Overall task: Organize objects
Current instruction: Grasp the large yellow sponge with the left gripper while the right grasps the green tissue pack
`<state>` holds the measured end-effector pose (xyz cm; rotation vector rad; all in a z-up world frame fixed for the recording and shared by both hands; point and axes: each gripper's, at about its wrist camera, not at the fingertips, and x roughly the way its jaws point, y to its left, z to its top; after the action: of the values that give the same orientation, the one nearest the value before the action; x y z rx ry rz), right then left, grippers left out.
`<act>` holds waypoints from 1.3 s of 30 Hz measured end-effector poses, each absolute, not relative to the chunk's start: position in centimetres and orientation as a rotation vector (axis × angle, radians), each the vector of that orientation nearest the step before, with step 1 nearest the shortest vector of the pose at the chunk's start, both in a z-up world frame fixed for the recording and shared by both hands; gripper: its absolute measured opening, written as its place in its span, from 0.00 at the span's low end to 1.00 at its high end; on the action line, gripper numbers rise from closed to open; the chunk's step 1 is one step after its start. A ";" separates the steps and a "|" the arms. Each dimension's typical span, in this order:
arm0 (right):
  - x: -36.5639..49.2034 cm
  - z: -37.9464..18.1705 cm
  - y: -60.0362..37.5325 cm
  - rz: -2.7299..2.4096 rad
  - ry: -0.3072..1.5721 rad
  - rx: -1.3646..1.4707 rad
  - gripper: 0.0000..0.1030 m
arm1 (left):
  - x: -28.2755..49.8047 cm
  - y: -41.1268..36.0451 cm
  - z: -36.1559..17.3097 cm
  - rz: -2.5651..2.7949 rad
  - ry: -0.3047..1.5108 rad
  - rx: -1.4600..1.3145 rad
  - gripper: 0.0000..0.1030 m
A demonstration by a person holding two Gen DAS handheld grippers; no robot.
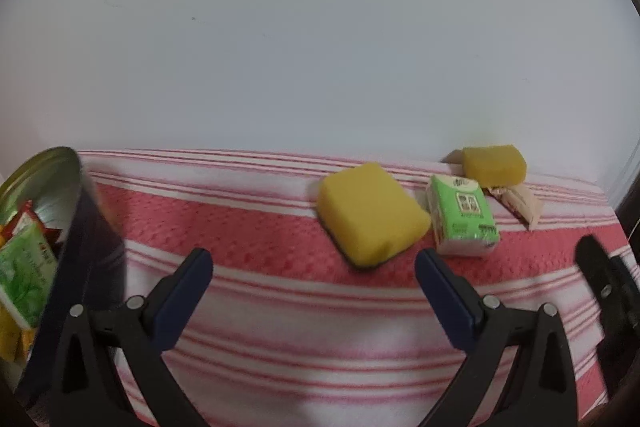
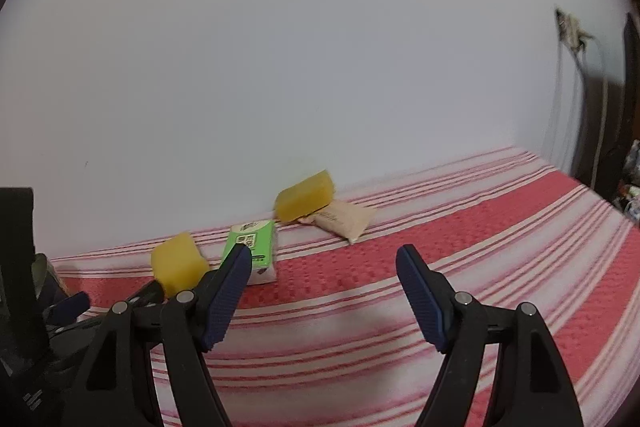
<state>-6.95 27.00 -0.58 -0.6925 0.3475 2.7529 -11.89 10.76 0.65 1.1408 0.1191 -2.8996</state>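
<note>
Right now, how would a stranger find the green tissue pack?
Look at the red striped cloth by the white wall. The green tissue pack lies between two yellow sponges, the only green thing there with printed text.

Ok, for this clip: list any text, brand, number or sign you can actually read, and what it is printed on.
No text here reads clearly enough to quote.
Green tissue pack: dark characters in a box on its face, too blurred to read.
Beige wrapper: a faint line of print, too small to read.
Green packet inside the tin: small red mark and print, blurred.
Yellow sponges: no text.
</note>
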 end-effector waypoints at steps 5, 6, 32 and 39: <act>-8.3 -1.2 28.4 2.747 0.428 -0.737 0.75 | -14.0 11.4 0.8 -2.891 0.161 1.171 0.99; -8.3 -1.3 28.7 2.740 0.452 -0.739 0.75 | -14.5 11.8 0.8 -2.893 0.157 1.175 0.99; -10.7 -2.0 27.8 2.762 0.454 -0.855 0.74 | -16.4 10.8 -1.5 -2.877 -0.015 1.408 0.64; -14.9 -2.1 25.1 2.786 0.330 -0.935 0.75 | -15.9 8.3 -1.4 -2.797 -0.037 1.343 0.60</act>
<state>-14.88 25.06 -2.11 -0.9353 0.3295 2.7860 -15.88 8.34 -1.40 1.3433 -0.0372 -2.7971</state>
